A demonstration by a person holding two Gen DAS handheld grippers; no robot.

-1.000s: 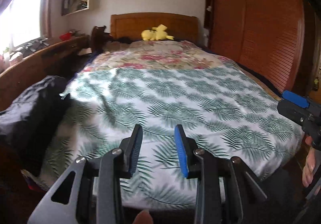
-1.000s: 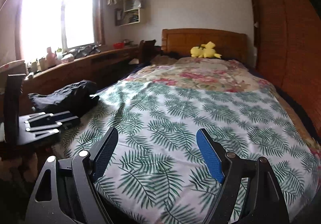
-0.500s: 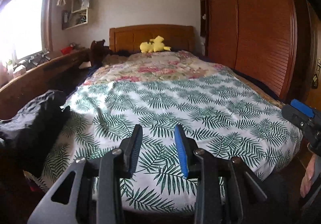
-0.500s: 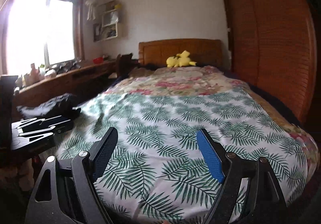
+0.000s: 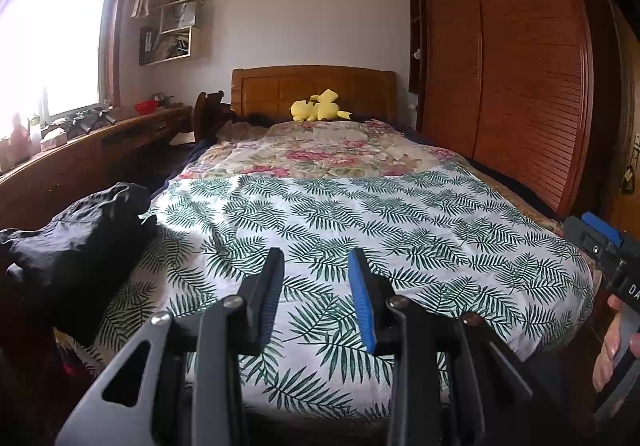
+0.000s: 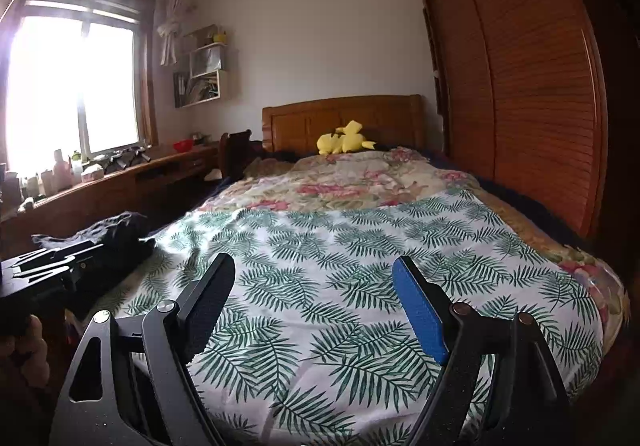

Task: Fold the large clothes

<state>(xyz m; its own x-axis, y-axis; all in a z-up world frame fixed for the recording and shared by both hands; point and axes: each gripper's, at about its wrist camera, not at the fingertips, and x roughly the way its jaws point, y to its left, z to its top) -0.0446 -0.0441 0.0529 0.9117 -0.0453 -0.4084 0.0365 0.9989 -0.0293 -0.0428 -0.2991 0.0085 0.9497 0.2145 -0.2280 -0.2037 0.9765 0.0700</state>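
Bedroom bed [image 5: 500,242] is lying under a leaf-print cover, with dark clothes [image 5: 76,242] heaped unfolded at its near left edge. Left tool [image 5: 316,278] and right tool [image 6: 316,286] are hovering apart, gripping nothing; folding is remaining.

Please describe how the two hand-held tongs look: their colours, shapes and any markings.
Both are black, angular linkage frames with silver pivot screws and triangular cut-outs. The left tongs carry blue pads inside their fingers. On the right tongs, one pad is blue and the other looks dark. White letters, partly cut off, mark the right body. No cables or sleeves show.
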